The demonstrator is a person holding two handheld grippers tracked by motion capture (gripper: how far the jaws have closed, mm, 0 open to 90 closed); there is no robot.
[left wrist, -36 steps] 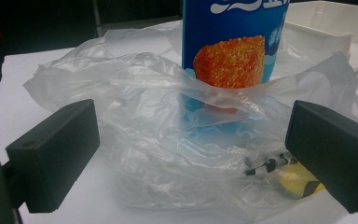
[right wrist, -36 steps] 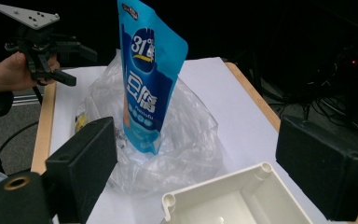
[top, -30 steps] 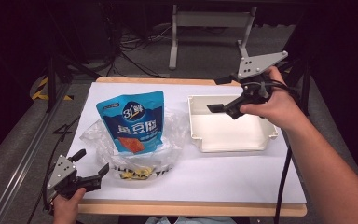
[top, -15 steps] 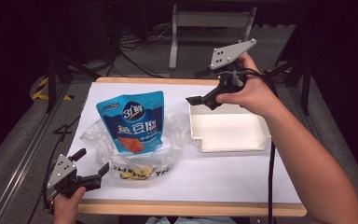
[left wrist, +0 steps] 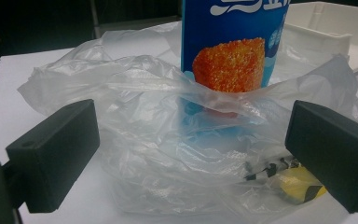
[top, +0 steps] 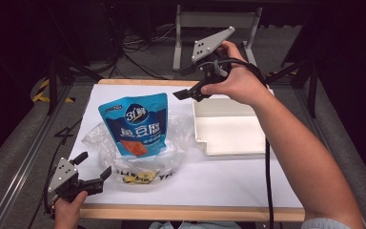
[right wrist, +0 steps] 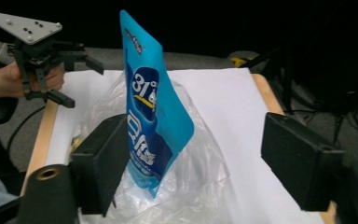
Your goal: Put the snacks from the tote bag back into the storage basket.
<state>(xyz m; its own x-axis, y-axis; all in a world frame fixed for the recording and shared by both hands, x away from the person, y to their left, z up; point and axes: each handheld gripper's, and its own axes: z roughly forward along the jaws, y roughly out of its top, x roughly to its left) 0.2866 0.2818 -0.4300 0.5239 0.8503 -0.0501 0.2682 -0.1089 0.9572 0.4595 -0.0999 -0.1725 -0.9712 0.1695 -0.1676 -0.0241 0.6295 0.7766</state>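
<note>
Right gripper [top: 183, 93] moved left; pouch [right wrist: 154, 116] btwn open jaws.

Blue pouch [right wrist: 156, 121] stands upright in clear plastic bag [right wrist: 191, 186] — right tool [right wrist: 205, 165] jaws apart.

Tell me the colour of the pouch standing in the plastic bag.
Blue, with white lettering and an orange food picture; the pouch shows best in the high view.

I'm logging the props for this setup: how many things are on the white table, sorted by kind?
Snack pouches: 1, the blue pouch, upright in the bag.
Plastic bags: 1, the clear plastic bag.
Trays: 1, the white tray.
Total: 3.
</note>
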